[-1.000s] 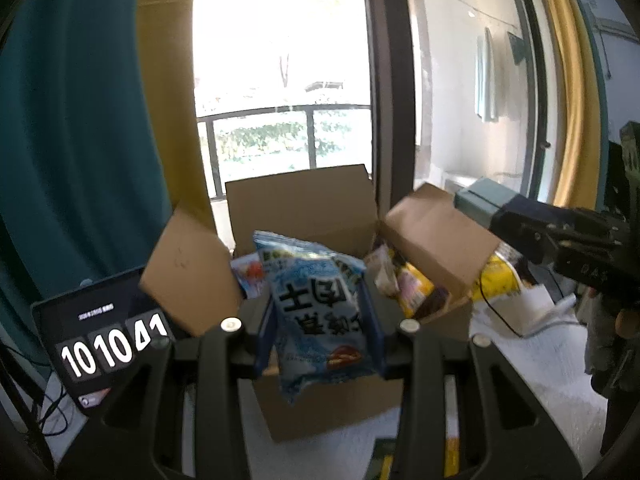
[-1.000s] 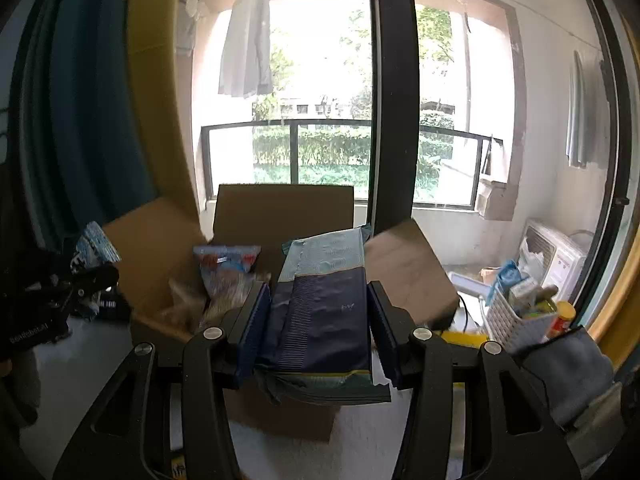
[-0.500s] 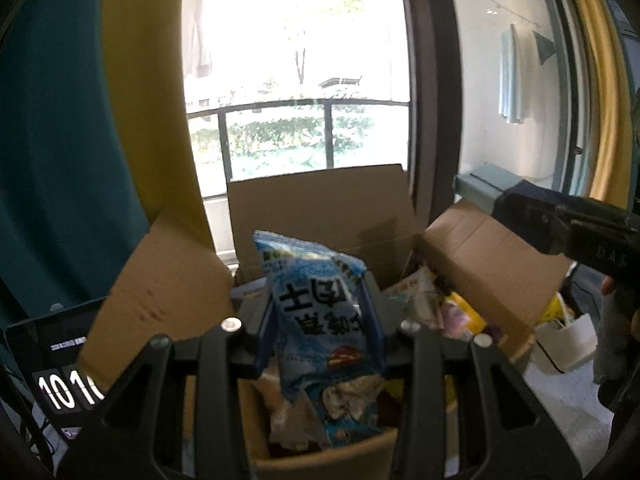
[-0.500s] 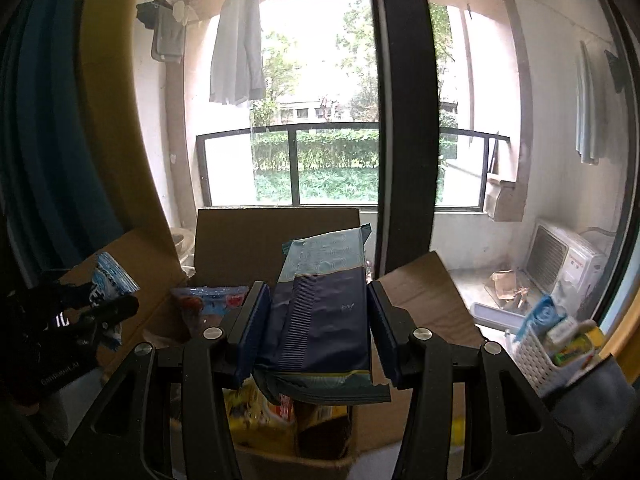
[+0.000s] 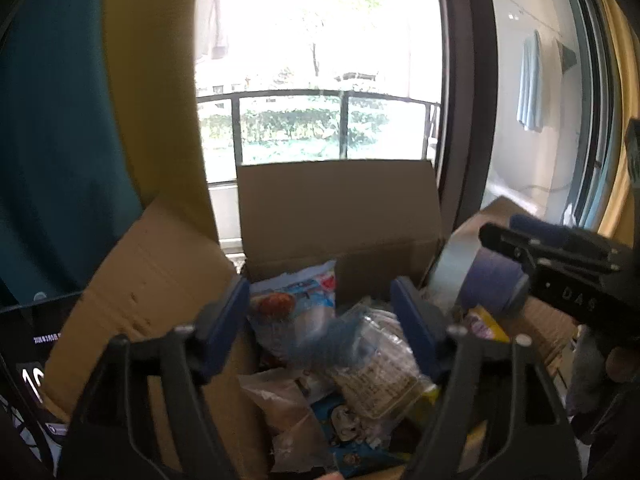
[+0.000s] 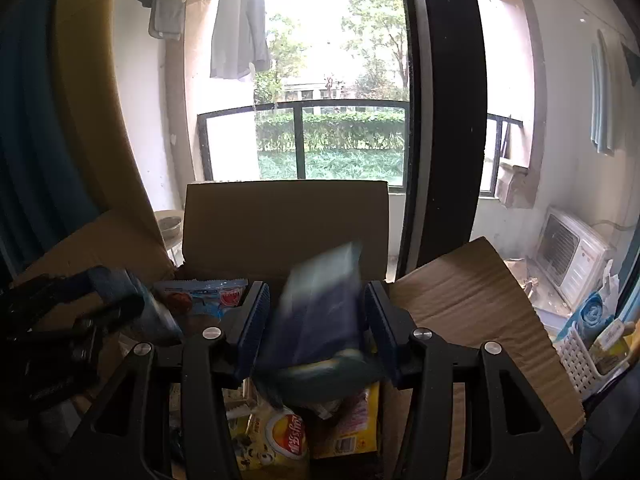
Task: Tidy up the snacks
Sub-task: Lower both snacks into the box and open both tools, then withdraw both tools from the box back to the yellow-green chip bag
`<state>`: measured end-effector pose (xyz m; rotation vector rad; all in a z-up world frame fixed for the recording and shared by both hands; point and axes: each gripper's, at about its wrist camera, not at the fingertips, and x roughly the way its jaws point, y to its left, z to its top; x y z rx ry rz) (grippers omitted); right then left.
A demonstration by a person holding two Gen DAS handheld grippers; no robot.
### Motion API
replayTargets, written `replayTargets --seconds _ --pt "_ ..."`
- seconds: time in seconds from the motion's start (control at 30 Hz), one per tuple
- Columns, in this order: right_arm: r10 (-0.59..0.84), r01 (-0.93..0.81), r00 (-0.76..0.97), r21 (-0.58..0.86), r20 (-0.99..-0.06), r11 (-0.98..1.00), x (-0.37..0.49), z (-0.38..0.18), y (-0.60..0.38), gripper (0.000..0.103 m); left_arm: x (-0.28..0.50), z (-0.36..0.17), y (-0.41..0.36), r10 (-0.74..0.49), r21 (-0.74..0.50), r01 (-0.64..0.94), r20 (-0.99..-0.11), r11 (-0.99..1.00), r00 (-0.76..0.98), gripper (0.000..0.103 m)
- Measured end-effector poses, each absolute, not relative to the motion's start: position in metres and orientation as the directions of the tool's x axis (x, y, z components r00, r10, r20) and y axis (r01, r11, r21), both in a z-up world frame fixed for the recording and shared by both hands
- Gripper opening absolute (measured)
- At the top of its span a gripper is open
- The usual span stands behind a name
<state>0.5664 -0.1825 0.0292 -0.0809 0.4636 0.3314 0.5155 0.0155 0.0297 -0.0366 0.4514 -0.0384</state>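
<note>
An open cardboard box (image 5: 340, 208) stands by the window with several snack packs inside. My left gripper (image 5: 320, 308) hangs over it, its jaws opening and wide apart. A pale blue bag (image 5: 320, 340) is a blur low between the pads, touching neither, above the snacks. My right gripper (image 6: 316, 316) is over the box (image 6: 280, 220) too, shut on a dark blue pack (image 6: 320, 312), which is blurred and tilted to the right. From the left wrist, that pack (image 5: 486, 286) shows at the right, over the box's right flap.
A red-and-blue bag (image 5: 292, 300) and a clear pack (image 5: 380, 364) lie in the box, with a yellow chip bag (image 6: 280, 436) near the front. A tablet clock (image 5: 24, 360) stands left of the box. A white basket (image 6: 580, 360) sits at the right.
Both grippers have moved forward until they are over the box. The left jaws have spread and the pale blue bag has dropped out of them. The dark blue pack has tilted in the right jaws.
</note>
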Motion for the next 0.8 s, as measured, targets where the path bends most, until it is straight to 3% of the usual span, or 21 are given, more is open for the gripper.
replayTargets --seconds 0.53,0.8 --pt "0.288 -0.334 0.848 -0.026 -0.446 0.942 0.511 0.042 -0.184 0.055 0.455 0.056 0.015 -0.049 -0.054 0.030 -0.403 0.998 0.914 0.076" --pt "0.282 -0.322 0.844 -0.011 -0.456 0.947 0.467 0.041 -0.203 0.055 0.413 0.043 0.007 -0.051 -0.044 0.036 -0.424 0.998 0.904 0.076"
